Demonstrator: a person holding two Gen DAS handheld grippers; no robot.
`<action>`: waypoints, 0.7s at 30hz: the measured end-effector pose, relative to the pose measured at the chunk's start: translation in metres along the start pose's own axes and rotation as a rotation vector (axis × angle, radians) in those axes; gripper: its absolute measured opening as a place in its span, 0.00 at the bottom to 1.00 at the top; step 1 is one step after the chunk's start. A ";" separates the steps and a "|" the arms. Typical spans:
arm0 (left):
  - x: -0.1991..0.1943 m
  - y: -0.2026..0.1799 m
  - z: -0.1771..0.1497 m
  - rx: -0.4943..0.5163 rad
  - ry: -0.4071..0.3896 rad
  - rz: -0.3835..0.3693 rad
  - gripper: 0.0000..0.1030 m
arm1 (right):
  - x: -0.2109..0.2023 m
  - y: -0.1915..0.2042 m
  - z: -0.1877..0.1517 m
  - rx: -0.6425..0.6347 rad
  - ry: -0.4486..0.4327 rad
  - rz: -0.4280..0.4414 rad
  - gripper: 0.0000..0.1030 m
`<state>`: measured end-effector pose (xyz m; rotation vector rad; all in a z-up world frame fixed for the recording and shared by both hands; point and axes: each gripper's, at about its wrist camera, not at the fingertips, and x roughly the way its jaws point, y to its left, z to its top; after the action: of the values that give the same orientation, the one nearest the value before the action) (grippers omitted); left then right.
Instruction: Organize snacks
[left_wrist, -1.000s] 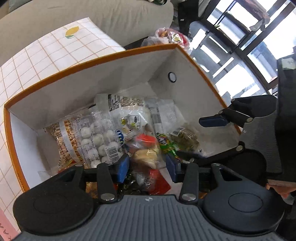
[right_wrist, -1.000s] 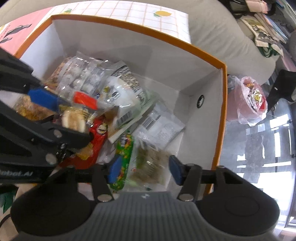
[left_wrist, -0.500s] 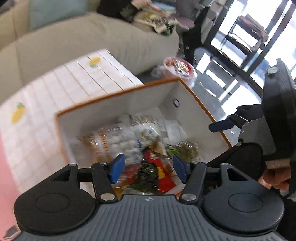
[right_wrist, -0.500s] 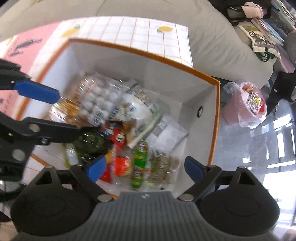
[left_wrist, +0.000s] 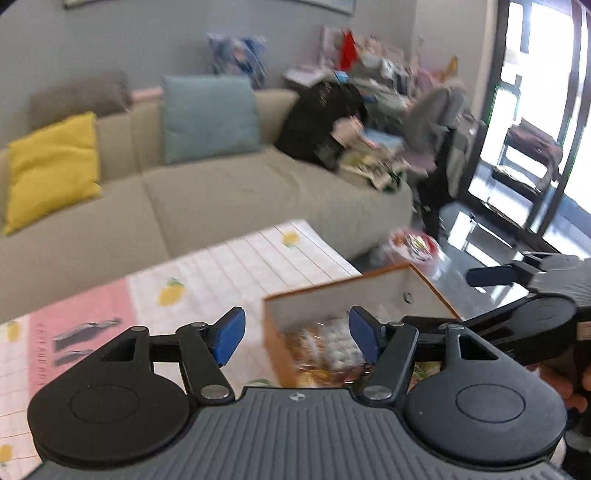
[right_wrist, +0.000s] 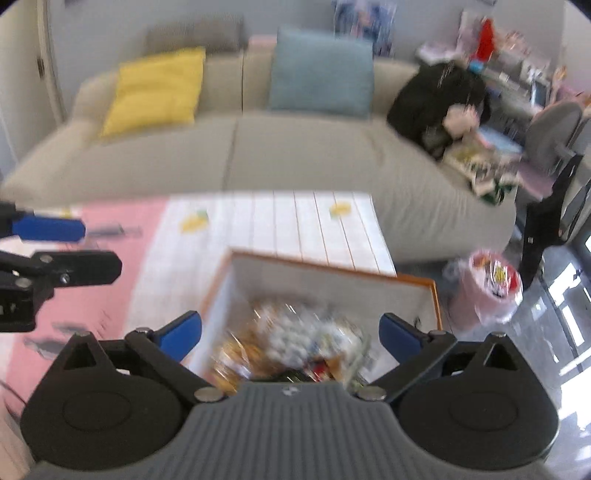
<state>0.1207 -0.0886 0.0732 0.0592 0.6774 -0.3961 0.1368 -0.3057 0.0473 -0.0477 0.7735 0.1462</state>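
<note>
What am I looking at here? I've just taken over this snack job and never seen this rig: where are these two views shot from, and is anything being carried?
There is no robot arm: a person holds one two-finger tool in each hand, with a fisheye camera on each looking along its fingers. One view is from the left gripper, the other from the right gripper; each also glimpses the other tool at its edge. Both have just been opening and carry nothing. Below them an orange-rimmed box full of snack packets stands on a table with a pink and white cloth. Behind is a beige sofa; a pink bag sits on the floor.
</note>
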 end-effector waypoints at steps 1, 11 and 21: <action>-0.009 0.003 -0.004 0.000 -0.023 0.023 0.75 | -0.009 0.006 -0.002 0.025 -0.027 0.002 0.97; -0.069 0.017 -0.053 -0.040 -0.152 0.260 0.83 | -0.080 0.068 -0.047 0.120 -0.301 -0.106 0.97; -0.085 0.030 -0.103 -0.161 -0.179 0.346 0.91 | -0.098 0.138 -0.097 -0.066 -0.332 -0.155 0.97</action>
<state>0.0097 -0.0138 0.0434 -0.0119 0.5082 -0.0132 -0.0203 -0.1896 0.0484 -0.1424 0.4313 0.0308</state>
